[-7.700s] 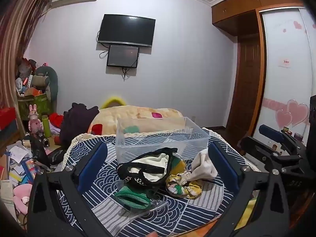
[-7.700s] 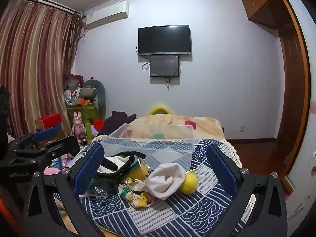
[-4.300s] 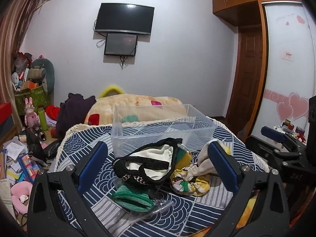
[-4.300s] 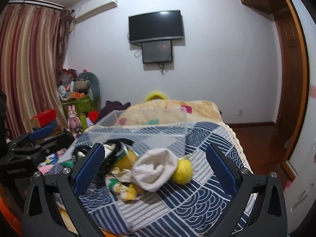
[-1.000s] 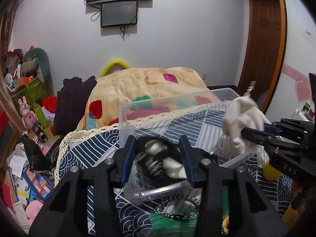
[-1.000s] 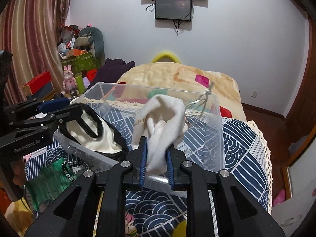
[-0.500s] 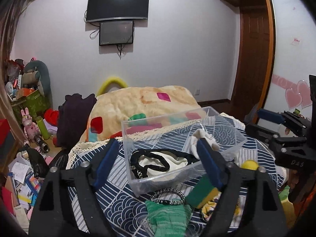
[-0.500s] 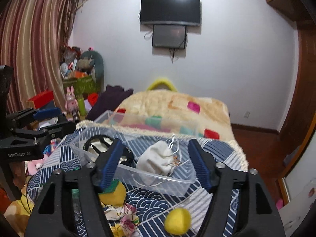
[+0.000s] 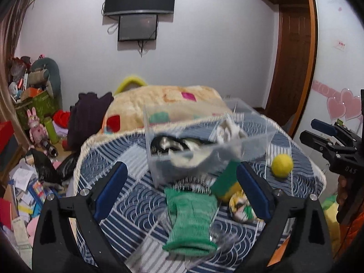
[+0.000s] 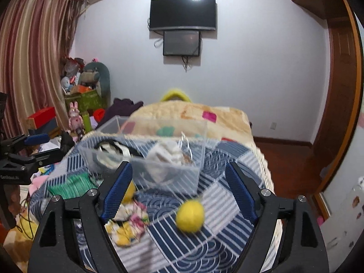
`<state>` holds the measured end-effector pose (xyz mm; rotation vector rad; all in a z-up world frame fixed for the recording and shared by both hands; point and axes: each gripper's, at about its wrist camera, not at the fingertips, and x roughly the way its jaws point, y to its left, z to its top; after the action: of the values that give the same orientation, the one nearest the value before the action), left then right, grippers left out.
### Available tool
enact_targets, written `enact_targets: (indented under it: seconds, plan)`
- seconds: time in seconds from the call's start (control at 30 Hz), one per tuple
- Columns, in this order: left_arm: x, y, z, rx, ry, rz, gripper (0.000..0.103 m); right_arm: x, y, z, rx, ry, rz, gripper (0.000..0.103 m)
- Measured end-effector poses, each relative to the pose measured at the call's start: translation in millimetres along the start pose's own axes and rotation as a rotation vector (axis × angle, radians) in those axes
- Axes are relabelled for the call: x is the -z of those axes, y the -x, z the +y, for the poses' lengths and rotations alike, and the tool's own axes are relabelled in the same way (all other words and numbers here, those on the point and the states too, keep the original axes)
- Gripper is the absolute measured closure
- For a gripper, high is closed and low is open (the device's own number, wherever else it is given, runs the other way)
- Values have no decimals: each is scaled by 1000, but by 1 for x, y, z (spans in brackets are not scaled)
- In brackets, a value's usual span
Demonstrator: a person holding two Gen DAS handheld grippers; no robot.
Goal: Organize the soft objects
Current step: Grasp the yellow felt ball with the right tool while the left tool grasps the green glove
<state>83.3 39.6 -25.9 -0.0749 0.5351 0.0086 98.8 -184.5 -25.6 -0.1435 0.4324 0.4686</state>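
A clear plastic bin (image 9: pixel 257 145) (image 10: pixel 168 175) stands on the blue patterned table. It holds a black-and-cream bag (image 9: pixel 173 144) and a white cloth (image 9: pixel 227 132) (image 10: pixel 168 152). In front of the bin lie a green knit piece (image 9: pixel 188 218) (image 10: pixel 70 186), a green-and-yellow sponge (image 9: pixel 225 182), a floral cloth (image 9: pixel 241 207) (image 10: pixel 127 223) and a yellow ball (image 9: pixel 282 162) (image 10: pixel 190 215). My left gripper (image 9: pixel 182 191) is open and empty above the green knit piece. My right gripper (image 10: pixel 179 191) is open and empty above the ball.
A patterned blanket (image 9: pixel 163 104) lies on the bed behind the table. Toys, boxes and papers (image 9: pixel 25 170) clutter the floor at the left. A wooden door (image 9: pixel 289 56) and a wardrobe stand at the right. The table edge with lace trim (image 9: pixel 78 173) is at the left.
Both grippers let go of the bag and the white cloth into the bin, opened and drew back. In the last half second both moved lower and closer to the items in front of the bin.
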Motion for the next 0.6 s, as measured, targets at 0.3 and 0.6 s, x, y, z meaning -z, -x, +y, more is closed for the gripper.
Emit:
enact_targets:
  seconds: [0.3,0.6]
  plan:
    - [36,-24,0,17,56,86,6,35,-18,-18,17,-74,96,21]
    - [51,-43,-2,65,52,135,35,54,-34,-24,6,-114,167,26]
